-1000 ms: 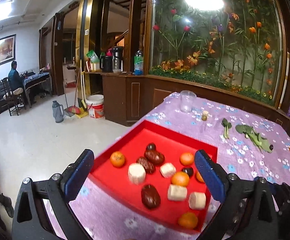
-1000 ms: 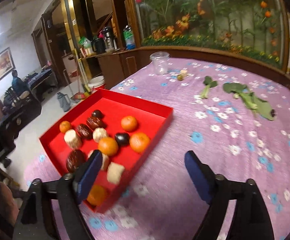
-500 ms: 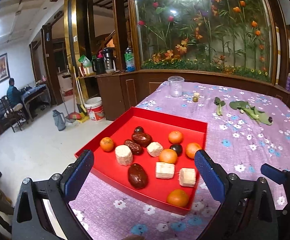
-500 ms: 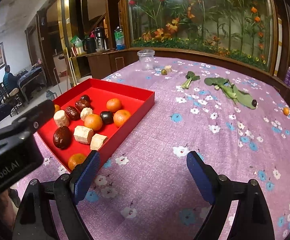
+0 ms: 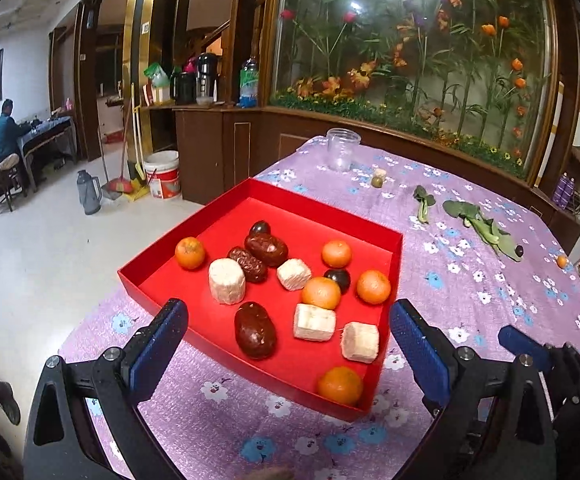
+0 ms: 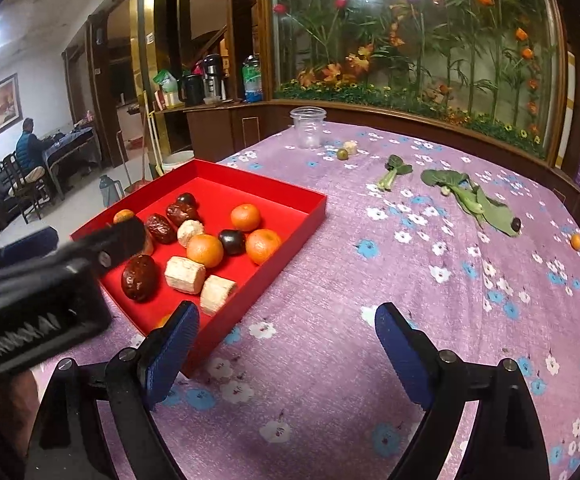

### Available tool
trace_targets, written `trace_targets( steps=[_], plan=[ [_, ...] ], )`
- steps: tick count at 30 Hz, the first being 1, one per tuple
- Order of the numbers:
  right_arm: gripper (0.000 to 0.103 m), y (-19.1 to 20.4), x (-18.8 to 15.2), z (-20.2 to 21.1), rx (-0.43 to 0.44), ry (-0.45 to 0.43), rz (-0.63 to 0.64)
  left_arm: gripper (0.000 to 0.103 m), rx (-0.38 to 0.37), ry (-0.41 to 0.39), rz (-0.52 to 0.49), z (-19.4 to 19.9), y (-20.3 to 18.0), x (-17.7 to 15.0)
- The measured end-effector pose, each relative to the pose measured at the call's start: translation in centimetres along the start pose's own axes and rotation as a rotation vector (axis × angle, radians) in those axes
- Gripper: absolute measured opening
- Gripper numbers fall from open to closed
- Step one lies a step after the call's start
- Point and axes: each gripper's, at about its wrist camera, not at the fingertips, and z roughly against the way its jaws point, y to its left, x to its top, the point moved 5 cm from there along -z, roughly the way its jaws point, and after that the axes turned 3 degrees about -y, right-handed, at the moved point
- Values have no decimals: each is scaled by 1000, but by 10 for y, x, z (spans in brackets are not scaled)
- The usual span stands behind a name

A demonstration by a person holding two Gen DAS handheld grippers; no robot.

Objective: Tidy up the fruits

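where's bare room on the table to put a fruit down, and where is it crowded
Free: the purple cloth between the red tray and the leafy greens, and the stretch in front of the right gripper. Inside the tray, the far corner toward the plastic cup is bare. Crowded: the tray's middle and near end, packed with oranges and dates.

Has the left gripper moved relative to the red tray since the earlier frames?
Yes. In the right wrist view, the left gripper has come forward over the red tray's near-left part.
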Motion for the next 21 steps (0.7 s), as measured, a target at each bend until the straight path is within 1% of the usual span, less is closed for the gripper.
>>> trace_targets(
  steps=[4,12,15,17,21],
  plan=[
    [94,13,4,-7,0,10,49,100,11,-5,0,-1,6,1],
    [94,29,7,-14,18,20,84,100,19,-18,10,-2,15,3],
    [94,32,8,-15,21,24,86,100,20,-12,12,-2,18,3],
    [94,32,8,-16,24,27,78,100,3,4,10,-2,17,3],
    [94,27,10,-12,22,25,54,100,6,15,-2,2,13,3]
  ],
)
